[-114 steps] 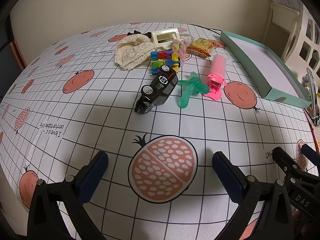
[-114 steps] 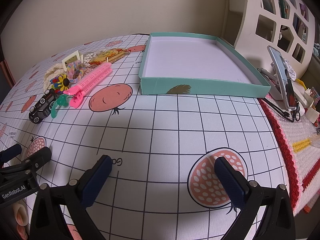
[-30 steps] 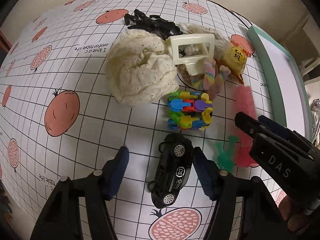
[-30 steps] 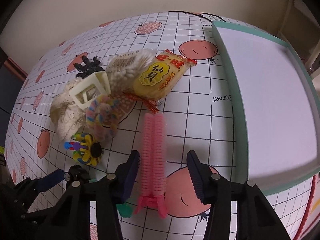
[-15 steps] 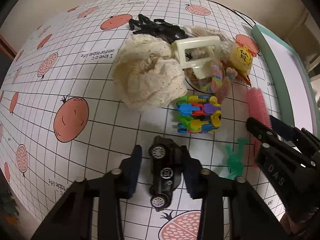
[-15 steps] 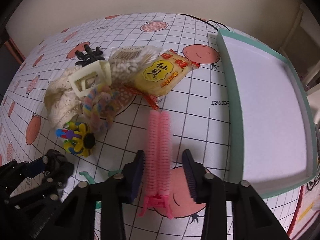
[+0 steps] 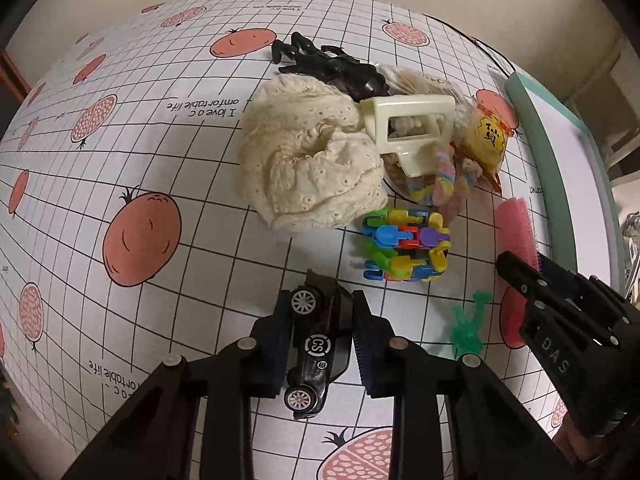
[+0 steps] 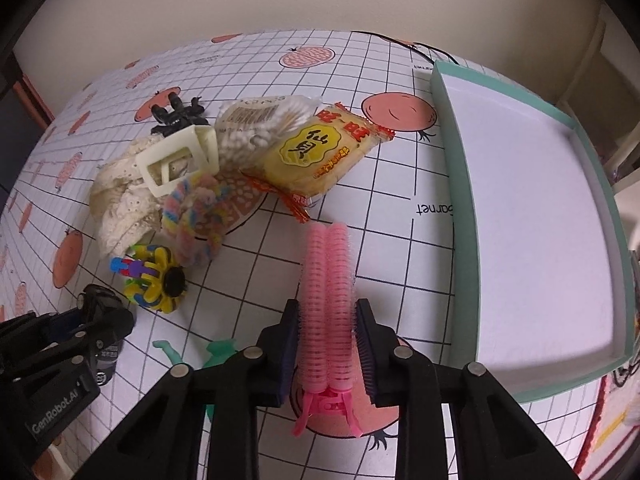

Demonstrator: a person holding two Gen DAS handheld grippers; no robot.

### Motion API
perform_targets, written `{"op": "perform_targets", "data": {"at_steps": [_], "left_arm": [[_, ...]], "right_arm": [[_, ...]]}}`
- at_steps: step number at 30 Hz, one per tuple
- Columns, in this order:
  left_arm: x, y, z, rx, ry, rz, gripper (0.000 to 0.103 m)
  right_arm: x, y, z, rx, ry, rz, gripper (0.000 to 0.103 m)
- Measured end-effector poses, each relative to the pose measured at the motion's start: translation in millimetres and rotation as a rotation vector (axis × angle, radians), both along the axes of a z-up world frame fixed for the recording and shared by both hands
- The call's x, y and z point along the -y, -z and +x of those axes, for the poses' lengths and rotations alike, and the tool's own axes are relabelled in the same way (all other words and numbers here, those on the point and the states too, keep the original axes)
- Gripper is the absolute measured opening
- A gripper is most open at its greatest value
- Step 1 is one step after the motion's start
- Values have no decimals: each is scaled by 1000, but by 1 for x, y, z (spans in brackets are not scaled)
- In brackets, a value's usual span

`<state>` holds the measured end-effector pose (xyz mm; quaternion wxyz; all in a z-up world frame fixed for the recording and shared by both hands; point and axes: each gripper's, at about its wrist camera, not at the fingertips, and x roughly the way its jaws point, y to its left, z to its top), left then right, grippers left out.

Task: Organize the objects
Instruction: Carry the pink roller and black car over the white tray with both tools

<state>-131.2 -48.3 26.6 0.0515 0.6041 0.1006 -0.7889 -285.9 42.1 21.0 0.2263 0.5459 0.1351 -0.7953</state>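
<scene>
My left gripper (image 7: 320, 340) is shut on a black toy car (image 7: 318, 344), its pads pressed to both sides of the car, which rests on the tablecloth. My right gripper (image 8: 326, 344) is shut on a pink hair-roller clip (image 8: 327, 304), pads against both its sides. A teal box lid (image 8: 532, 232) with a white inside lies right of the right gripper. The other gripper shows at each view's edge: the right gripper (image 7: 520, 268) and the left gripper (image 8: 108, 320).
A pile lies beyond: cream lace cloth (image 7: 312, 172), cream buckle (image 7: 408, 128), black clip (image 7: 332, 66), pastel scrunchie (image 8: 196, 216), yellow snack pack (image 8: 320, 156), cotton-swab bag (image 8: 256, 124), multicoloured toy (image 7: 406, 246). A green figure (image 7: 468, 328) lies between the grippers.
Both grippers have narrowed from nearly shut to fully shut: the left one's pads now press on the black car, the right one's on the pink clip. Both moved slightly closer to the table.
</scene>
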Motion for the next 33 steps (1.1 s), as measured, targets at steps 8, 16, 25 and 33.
{"op": "perform_targets", "data": {"at_steps": [8, 16, 25, 33], "left_arm": [[3, -14, -1, -51, -22, -14, 29], [12, -32, -7, -135, -15, -26, 28], [13, -54, 11, -240, -23, -20, 28], [7, -96, 1, -377, -36, 62, 28]], "right_arm": [[-20, -16, -7, 1, 11, -88, 29], [-33, -35, -12, -3, 57, -199, 29], [-48, -80, -14, -88, 71, -308, 29], [-56, -127, -16, -205, 69, -351, 29]]}}
